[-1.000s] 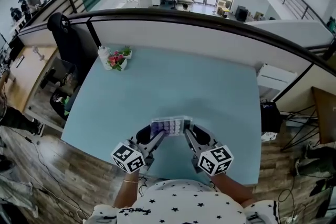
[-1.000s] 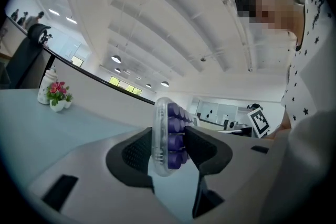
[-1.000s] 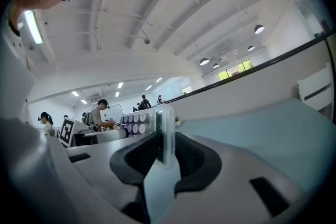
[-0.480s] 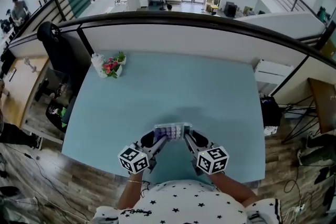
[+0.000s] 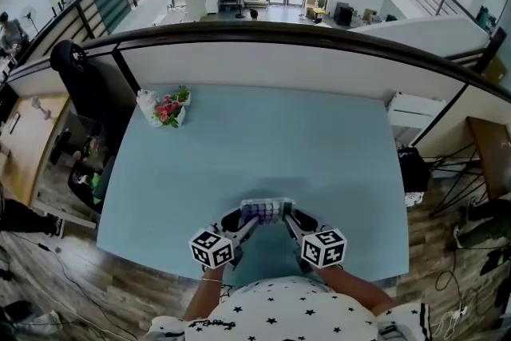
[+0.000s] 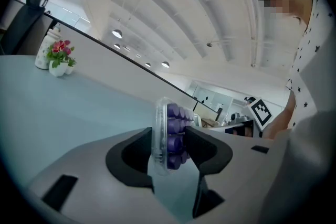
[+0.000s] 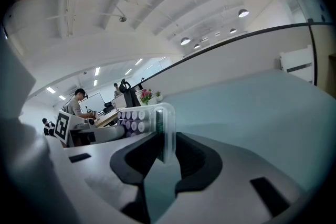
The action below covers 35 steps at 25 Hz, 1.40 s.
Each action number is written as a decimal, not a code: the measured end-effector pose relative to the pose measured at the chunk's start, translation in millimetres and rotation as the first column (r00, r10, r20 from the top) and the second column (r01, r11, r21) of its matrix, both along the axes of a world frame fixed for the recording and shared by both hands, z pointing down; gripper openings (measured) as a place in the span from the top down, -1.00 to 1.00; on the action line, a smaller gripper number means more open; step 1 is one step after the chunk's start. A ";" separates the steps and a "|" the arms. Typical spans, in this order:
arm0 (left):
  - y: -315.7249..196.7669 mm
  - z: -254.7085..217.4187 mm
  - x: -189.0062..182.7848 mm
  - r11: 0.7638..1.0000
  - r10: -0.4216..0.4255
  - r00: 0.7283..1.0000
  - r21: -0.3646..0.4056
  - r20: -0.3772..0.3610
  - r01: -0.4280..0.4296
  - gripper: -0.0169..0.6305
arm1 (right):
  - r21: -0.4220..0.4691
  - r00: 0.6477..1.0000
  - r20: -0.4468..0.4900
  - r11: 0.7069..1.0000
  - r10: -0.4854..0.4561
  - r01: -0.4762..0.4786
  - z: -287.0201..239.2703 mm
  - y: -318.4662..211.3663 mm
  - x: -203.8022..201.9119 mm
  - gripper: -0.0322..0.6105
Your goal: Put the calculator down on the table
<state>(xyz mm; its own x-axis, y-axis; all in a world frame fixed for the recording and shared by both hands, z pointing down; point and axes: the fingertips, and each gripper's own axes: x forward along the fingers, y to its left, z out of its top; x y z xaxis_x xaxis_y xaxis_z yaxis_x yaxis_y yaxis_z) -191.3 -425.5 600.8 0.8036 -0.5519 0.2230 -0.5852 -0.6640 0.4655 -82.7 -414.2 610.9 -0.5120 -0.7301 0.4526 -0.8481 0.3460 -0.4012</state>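
Observation:
A calculator (image 5: 267, 210) with purple keys in a clear case hangs edge-on just above the near part of the light blue table (image 5: 239, 140). My left gripper (image 5: 248, 220) is shut on its left end, and my right gripper (image 5: 288, 220) is shut on its right end. In the left gripper view the calculator (image 6: 170, 134) stands between the dark pads of my left gripper (image 6: 169, 150), keys facing right. In the right gripper view its clear edge (image 7: 164, 131) sits upright inside my right gripper (image 7: 166, 153), with the left gripper's marker cube beyond.
A small white pot of pink flowers (image 5: 164, 109) stands at the table's far left corner. A black chair (image 5: 92, 72) is beside the left edge. A dark railing (image 5: 319, 40) runs behind the far edge. The table's front edge lies just under my hands.
Both grippers have sunk together with the calculator held between them, bringing it lower toward the table's near part. Neither grip has changed.

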 end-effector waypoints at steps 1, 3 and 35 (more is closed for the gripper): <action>-0.6 2.5 -0.2 1.000 0.002 1.000 -0.007 0.000 -0.002 0.33 | -0.010 1.000 -0.002 1.000 0.002 -0.002 2.3 -0.1 -0.3 0.61; -0.7 8.1 1.1 1.000 0.007 1.000 -0.022 0.001 -0.006 0.32 | -0.031 1.000 -0.007 1.000 0.005 -0.005 7.8 0.6 1.1 0.61; -2.2 63.7 4.6 0.981 0.001 0.993 -0.194 0.120 0.022 0.31 | -0.274 1.000 0.012 0.962 0.019 -0.015 72.1 3.0 2.9 0.61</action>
<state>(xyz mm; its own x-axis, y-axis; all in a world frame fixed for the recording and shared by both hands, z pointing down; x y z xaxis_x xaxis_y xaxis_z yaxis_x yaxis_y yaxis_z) -186.8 -427.7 664.5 0.7594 -0.4967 0.4202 -0.6503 -0.5612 0.5121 -79.8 -411.2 682.9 -0.5086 -0.5881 0.6288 -0.8463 0.2069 -0.4909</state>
